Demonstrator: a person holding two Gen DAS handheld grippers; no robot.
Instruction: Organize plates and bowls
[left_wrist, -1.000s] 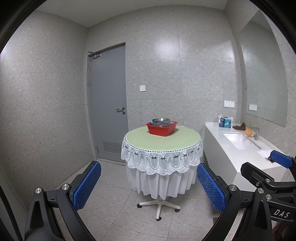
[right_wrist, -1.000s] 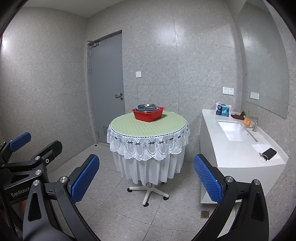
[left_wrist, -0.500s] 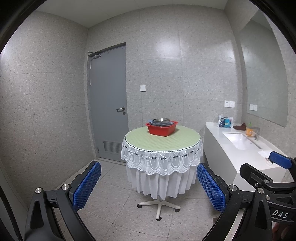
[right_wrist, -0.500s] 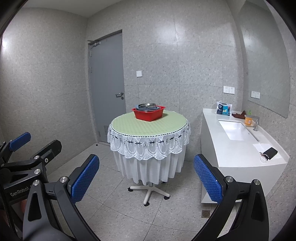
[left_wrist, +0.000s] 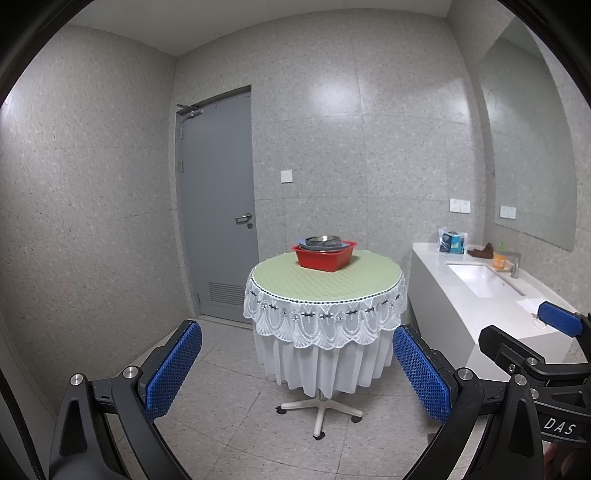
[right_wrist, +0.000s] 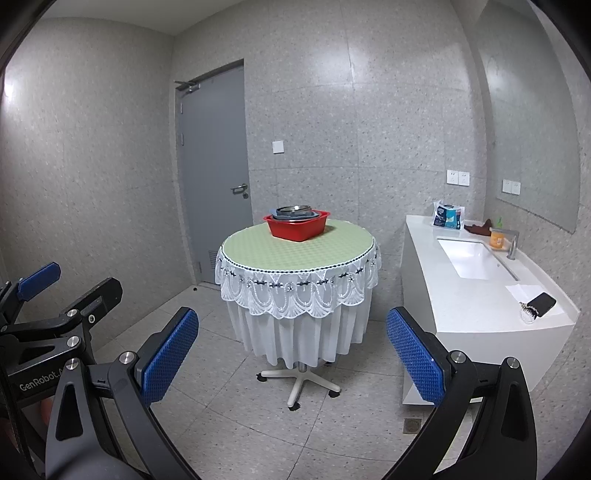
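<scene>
A red plastic basin (left_wrist: 324, 257) (right_wrist: 296, 228) sits at the far side of a round table (left_wrist: 325, 284) (right_wrist: 295, 251) with a green top and white lace skirt. Inside the basin lie stacked dishes, a metal bowl (left_wrist: 322, 242) (right_wrist: 294, 211) on top of a blue plate. My left gripper (left_wrist: 295, 373) is open with nothing between its blue pads, well short of the table. My right gripper (right_wrist: 291, 354) is open and empty too, the same distance back. Each gripper shows at the edge of the other's view.
A white counter (right_wrist: 480, 295) with a sink (right_wrist: 474, 260) runs along the right wall; a tissue pack (right_wrist: 448, 217), orange bottle (right_wrist: 496, 238) and dark phone (right_wrist: 542, 302) lie on it. A grey door (left_wrist: 218, 206) is shut at the back left. Tiled floor lies before the table's wheeled base (left_wrist: 319, 411).
Both views have shifted only slightly; the table looks marginally closer. Both grippers stay open.
</scene>
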